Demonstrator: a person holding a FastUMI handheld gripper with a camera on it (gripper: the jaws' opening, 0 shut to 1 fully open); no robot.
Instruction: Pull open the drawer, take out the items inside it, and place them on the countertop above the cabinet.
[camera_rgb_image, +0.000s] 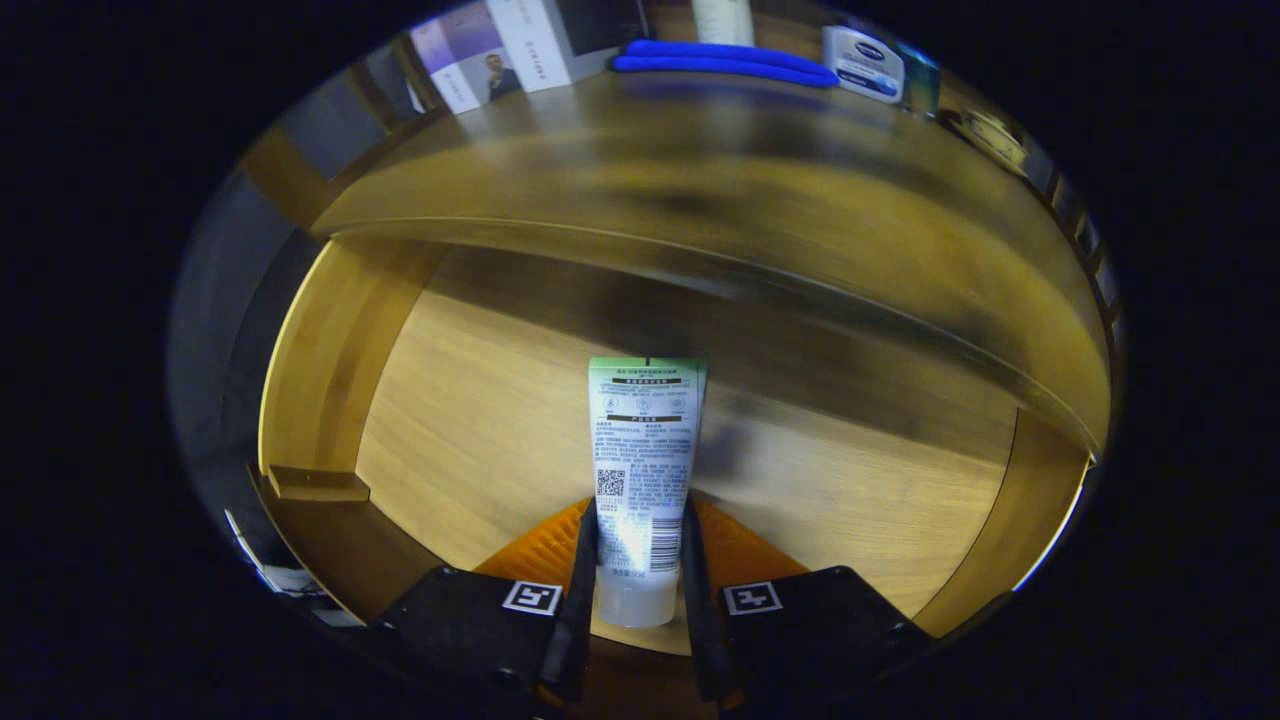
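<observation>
A white and green tube (643, 470) with printed text stands between my fingers, cap end toward me. My gripper (638, 560) is shut on the tube near its cap, both fingers pressing its sides. The tube hangs over the open wooden drawer (480, 420), whose bare floor lies beneath and beyond it. Above the drawer runs the wooden countertop (700, 160) of the cabinet.
At the back of the countertop lie a blue flat object (725, 60), a small white and blue jar (865, 62) and white boxes (500, 45). The drawer's side walls (325, 340) rise left and right of the fingers.
</observation>
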